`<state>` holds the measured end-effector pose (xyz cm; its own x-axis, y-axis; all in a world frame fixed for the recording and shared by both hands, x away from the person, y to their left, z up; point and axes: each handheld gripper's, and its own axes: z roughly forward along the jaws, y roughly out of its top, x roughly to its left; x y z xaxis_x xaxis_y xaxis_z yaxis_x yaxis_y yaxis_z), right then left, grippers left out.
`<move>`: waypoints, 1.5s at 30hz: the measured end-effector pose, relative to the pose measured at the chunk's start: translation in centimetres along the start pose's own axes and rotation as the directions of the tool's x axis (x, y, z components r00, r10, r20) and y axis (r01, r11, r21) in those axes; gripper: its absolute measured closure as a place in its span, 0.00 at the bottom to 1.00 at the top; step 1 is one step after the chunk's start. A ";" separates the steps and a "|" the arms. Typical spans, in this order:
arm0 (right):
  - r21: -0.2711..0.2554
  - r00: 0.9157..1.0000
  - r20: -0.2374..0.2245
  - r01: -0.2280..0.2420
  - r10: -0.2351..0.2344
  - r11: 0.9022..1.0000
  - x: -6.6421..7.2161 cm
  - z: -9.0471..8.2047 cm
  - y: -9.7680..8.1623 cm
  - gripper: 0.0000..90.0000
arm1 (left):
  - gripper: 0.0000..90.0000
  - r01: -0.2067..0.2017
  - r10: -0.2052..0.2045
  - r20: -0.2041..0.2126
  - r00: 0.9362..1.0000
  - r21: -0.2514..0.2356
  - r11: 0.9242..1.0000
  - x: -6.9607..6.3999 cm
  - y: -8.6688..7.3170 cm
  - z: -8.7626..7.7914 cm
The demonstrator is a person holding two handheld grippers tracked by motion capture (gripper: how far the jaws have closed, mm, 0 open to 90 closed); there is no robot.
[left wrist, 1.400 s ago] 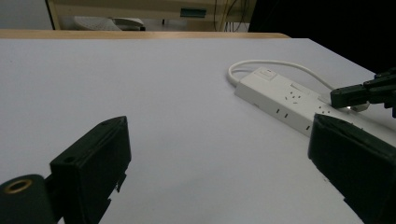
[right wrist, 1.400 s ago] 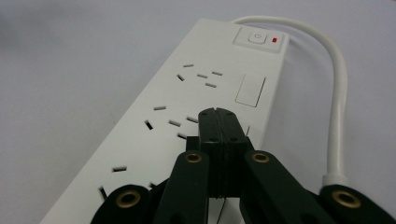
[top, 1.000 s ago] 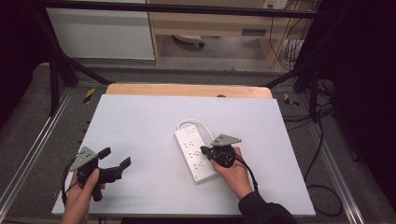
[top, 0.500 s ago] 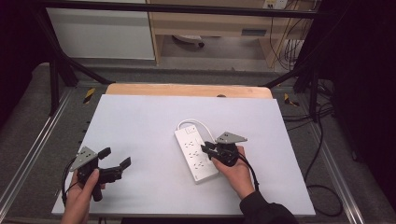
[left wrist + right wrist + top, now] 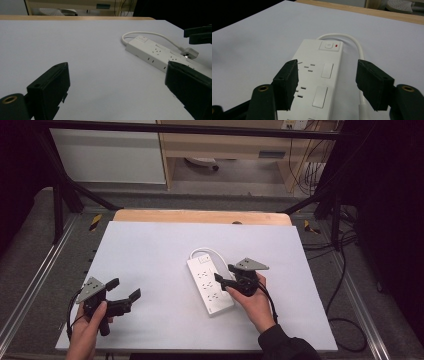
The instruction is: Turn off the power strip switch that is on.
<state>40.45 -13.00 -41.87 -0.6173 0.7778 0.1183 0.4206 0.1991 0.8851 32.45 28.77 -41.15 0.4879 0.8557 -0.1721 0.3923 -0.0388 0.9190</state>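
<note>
Power strip (image 5: 210, 284) lies center frame, long axis running upper-left to lower-right. Right gripper (image 5: 226, 275) hovers at its right edge, jaws spread, empty, nearer. Left gripper (image 5: 123, 293) lower left, released, well apart.

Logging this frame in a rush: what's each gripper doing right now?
Left gripper: open, holding nothing, hovering over the table's near-left part.
Right gripper: open, jaws straddling the white power strip, not closed on it.
</note>
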 end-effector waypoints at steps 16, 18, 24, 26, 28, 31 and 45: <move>0.013 1.000 0.018 0.013 -0.013 1.000 0.0 -0.2 0.2 0.03 | 0.06 0.001 -0.001 0.000 1.000 -0.001 1.000 0.0 0.0 0.0; 0.005 1.000 0.023 0.017 -0.018 1.000 -0.1 -0.6 0.4 0.03 | 0.06 0.001 -0.001 0.002 1.000 -0.001 1.000 0.0 0.0 0.0; -0.067 0.998 0.051 0.035 -0.032 0.997 -0.8 -2.3 1.2 0.03 | 0.06 0.002 -0.002 0.002 1.000 -0.001 1.000 -0.1 0.0 0.0; -0.089 0.998 0.064 0.034 -0.028 0.995 -1.1 -3.0 1.4 0.03 | 0.06 0.003 -0.003 0.003 1.000 -0.002 1.000 -0.1 0.0 0.0; -0.112 0.997 0.076 0.036 -0.028 0.993 -1.5 -3.6 1.6 0.03 | 0.06 0.005 -0.005 0.003 1.000 -0.003 1.000 -0.1 0.0 -0.1; -0.144 0.994 0.104 0.043 -0.028 0.989 -2.1 -4.7 1.8 0.02 | 0.06 0.004 -0.004 0.002 1.000 -0.003 1.000 -0.1 0.0 -0.1; -0.219 0.981 0.195 0.042 0.001 0.975 -4.7 -9.2 1.9 0.02 | 0.07 0.010 -0.010 0.000 1.000 -0.006 1.000 0.1 0.0 -0.1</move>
<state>38.09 -21.75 -36.61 -0.4756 0.8792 0.0296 0.2387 0.0966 0.9663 32.39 28.90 -41.09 0.4841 0.8561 -0.1809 0.3920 -0.0273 0.9196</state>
